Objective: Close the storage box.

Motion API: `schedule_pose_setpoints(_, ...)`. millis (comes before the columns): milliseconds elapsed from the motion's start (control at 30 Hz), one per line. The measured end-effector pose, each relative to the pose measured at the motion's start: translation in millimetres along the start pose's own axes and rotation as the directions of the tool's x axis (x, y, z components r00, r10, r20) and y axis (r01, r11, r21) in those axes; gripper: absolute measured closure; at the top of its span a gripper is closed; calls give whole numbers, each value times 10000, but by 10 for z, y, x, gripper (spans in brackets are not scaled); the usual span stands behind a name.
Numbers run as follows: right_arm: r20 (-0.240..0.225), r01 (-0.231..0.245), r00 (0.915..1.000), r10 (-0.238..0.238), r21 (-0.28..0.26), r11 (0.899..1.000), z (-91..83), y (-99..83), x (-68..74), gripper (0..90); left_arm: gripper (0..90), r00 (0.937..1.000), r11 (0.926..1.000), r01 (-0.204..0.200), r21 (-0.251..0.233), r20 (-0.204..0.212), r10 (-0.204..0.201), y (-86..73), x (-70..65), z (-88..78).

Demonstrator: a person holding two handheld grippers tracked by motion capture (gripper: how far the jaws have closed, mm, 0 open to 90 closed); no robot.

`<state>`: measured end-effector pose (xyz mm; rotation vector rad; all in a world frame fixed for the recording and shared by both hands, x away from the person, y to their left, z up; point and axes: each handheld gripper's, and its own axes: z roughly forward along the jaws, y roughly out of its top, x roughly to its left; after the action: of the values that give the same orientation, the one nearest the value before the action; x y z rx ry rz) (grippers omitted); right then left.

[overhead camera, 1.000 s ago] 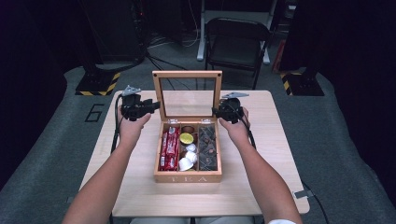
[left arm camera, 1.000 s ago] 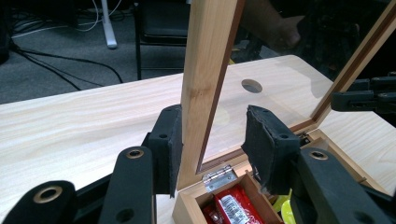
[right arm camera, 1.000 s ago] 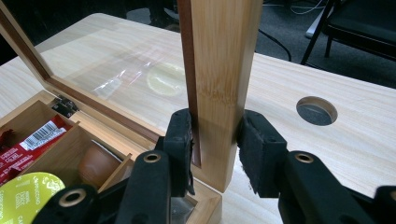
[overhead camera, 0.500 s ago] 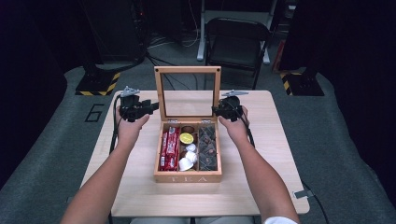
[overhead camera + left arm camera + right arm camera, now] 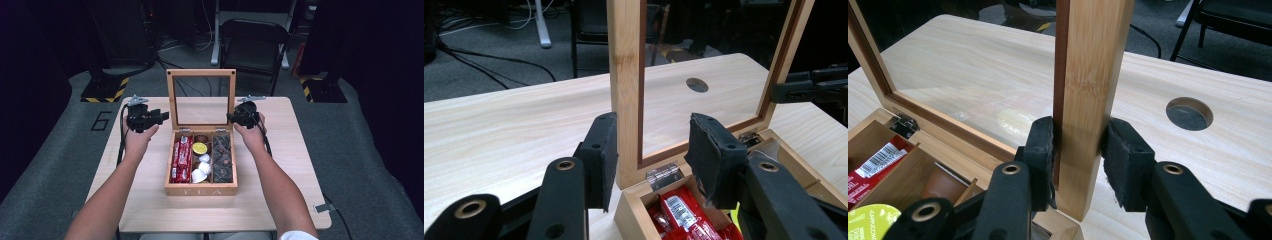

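A wooden tea box (image 5: 201, 189) stands mid-table with its glass-paned lid (image 5: 201, 73) raised upright. Red packets (image 5: 182, 152), a yellow pod (image 5: 200, 148), white pods (image 5: 200, 172) and dark tea bags (image 5: 222, 155) fill its compartments. My left gripper (image 5: 162, 116) straddles the lid's left stile (image 5: 626, 75); in the left gripper view its jaws (image 5: 651, 145) are open, with a gap on the pane side. My right gripper (image 5: 231, 117) is shut on the lid's right stile (image 5: 1093, 65), both pads (image 5: 1079, 145) pressing the wood.
The light wooden table (image 5: 280, 200) has a round cable hole (image 5: 1189, 113) behind the box on the right. A dark folding chair (image 5: 255, 40) stands beyond the far edge. Cables trail from both grippers along the person's forearms.
The lid has swung a little further upright, its top rail higher in the high view. Both hands have stayed almost where they were.
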<state>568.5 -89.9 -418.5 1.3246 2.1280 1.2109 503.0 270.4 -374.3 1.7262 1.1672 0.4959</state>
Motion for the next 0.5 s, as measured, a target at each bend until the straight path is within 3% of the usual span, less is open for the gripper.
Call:
schedule_pose_setpoints(367,169,-16,9999,15,58,10000,-1,5,21,642,543,10000,10000,0,97,-8,0,-19,-17,-23)
schedule_pose_setpoints(500,97,-69,9999,69,-24,10000,-28,-2,15,596,544,10000,9999,-30,131,27,29,-21,-37,-27)
